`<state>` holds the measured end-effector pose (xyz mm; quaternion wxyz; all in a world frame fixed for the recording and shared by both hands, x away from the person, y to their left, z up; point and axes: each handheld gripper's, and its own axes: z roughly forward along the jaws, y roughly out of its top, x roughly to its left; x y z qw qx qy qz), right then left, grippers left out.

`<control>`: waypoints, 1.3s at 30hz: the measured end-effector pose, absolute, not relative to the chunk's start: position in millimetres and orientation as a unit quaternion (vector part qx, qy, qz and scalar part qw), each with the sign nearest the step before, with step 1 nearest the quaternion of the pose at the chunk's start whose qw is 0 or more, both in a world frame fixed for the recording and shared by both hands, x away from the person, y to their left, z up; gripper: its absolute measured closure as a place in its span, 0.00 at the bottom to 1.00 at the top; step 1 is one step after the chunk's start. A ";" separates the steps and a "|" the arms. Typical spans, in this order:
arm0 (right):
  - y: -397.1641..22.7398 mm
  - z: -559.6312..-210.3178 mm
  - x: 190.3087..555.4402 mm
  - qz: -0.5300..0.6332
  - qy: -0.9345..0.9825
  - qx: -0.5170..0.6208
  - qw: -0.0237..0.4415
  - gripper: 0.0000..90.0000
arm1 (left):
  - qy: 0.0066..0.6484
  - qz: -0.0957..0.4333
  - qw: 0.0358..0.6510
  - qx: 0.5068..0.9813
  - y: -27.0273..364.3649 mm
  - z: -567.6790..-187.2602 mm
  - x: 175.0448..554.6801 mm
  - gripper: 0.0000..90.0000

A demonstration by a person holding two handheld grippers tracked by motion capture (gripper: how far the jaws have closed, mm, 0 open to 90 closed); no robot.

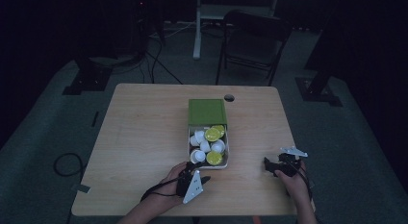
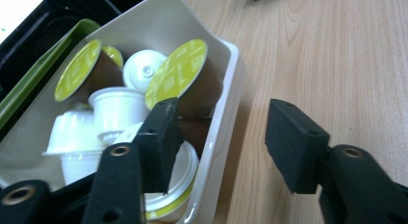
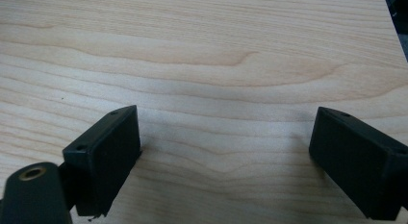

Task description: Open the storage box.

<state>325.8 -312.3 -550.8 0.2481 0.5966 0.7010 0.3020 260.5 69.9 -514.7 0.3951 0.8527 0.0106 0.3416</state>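
Note:
A white box (image 1: 226, 155) with a green lid (image 1: 207, 111) pushed back sits mid-table, holding several coffee capsules, some with yellow-green tops (image 1: 213, 134) and some white (image 1: 199, 136). My left gripper (image 1: 191, 178) is open at the box's near left corner. In the left gripper view its jaws straddle the white box wall (image 2: 226, 104), one jaw inside by a brown capsule (image 2: 185, 80), the other outside over the table. My right gripper (image 1: 276, 167) is open over bare wood (image 3: 226, 89), right of the box.
The wooden table (image 1: 139, 132) has a cable hole (image 1: 229, 97) behind the box. A dark folding chair (image 1: 252, 43) and a white stand leg (image 1: 197, 27) are beyond the far edge. Cables lie on the grey floor (image 1: 65, 164) at left.

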 end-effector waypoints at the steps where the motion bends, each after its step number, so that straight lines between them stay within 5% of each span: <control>1: -312.3 -550.8 325.8 0.302 0.701 0.597 0.248 0.11 | 0.019 0.337 0.402 0.851 71.3 -514.0 260.8 0.49; 23: -312.3 -550.8 325.7 0.302 0.701 0.597 0.248 0.11 | 0.088 0.295 0.476 0.824 99.6 -487.2 258.5 0.31; 39: -312.3 -550.8 325.7 0.302 0.701 0.597 0.248 0.11 | 0.144 0.300 0.486 0.808 132.7 -477.9 261.8 0.30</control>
